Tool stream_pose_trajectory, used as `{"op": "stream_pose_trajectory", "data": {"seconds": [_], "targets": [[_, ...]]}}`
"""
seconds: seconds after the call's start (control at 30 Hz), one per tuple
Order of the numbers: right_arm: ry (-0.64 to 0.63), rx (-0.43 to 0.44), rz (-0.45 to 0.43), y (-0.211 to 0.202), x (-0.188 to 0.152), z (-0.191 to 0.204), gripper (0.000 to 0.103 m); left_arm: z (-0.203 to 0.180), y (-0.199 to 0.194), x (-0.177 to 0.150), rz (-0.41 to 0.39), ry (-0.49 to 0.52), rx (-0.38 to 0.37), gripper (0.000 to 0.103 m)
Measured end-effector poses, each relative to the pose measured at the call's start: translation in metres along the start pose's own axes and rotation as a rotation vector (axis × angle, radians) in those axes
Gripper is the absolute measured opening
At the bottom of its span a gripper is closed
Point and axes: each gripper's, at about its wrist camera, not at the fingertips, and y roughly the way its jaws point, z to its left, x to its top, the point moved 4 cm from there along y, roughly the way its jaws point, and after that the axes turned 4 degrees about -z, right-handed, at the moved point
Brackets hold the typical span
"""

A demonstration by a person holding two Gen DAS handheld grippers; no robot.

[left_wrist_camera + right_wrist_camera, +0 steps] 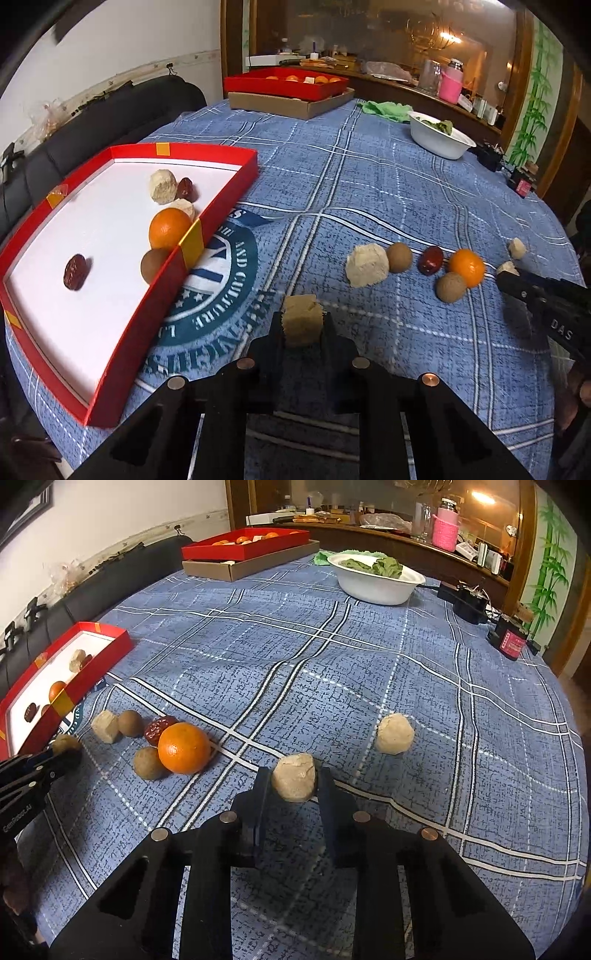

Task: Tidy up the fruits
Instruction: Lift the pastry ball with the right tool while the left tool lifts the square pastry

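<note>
L gripper (301,325) clamps tan, rough-cut cube (301,317) low over blue plaid cloth (369,184). R gripper (293,786) pinches pale, lumpy ball (294,777). Beyond: orange (183,748), brown rounds, red date in cluster. Far L: red tray (218,206) w/ fruit.

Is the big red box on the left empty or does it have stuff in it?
Not empty. The red box holds an orange, two red dates, pale lumps and a brown fruit, with much white floor bare.

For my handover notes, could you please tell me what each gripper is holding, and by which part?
Left gripper: tan block, clamped by its two sides. Right gripper: pale lump, gripped by its sides.
</note>
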Motion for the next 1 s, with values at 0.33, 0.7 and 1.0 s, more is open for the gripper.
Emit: {"op": "stream_pose_trajectory", "data": {"seconds": [0.33,0.7,1.0], "targets": [[-0.001,-0.010,-0.014,-0.031,-0.016,0.004,0.024,-0.009,-0.023,-0.013,-0.018,0.005,-0.076,0.017],[-0.006,0.022,-0.041,-0.060,-0.030,0.017,0.024,-0.022,-0.046,-0.019,-0.043,0.025,-0.110,0.017],[-0.014,0.042,-0.071,-0.078,-0.033,0.025,0.024,-0.021,-0.066,-0.018,-0.087,0.025,-0.155,0.017]]}}
